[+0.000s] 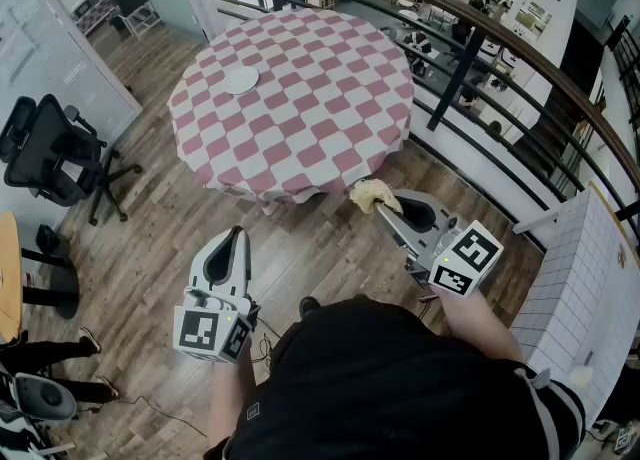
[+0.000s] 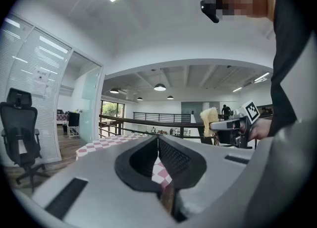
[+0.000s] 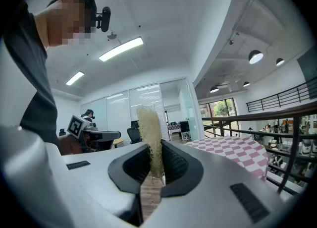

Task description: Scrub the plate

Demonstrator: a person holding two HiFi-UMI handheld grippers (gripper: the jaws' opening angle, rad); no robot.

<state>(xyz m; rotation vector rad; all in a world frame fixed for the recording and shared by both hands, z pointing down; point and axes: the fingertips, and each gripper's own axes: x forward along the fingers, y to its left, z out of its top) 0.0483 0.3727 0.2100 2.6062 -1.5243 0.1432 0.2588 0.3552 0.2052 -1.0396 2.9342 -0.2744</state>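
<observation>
The left gripper (image 1: 238,234) hangs over the wood floor (image 1: 150,238), jaws pressed together and empty. Beyond it a plain white round plate (image 1: 240,80) lies flat on the left part of the round table (image 1: 330,138), which wears a red-and-white checked cloth. Rightward, the right gripper (image 1: 388,202) clamps a pale yellow mesh scrubber (image 1: 370,194) just off the table's near edge.

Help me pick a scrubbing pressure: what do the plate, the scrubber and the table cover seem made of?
Plate: plain white, smooth; ceramic or plastic, too small to tell.
Scrubber: pale yellow, coarse open fibres, loofah-like.
Table cover: likely cloth, pink-and-white checks, hanging in folds at the edge.
</observation>
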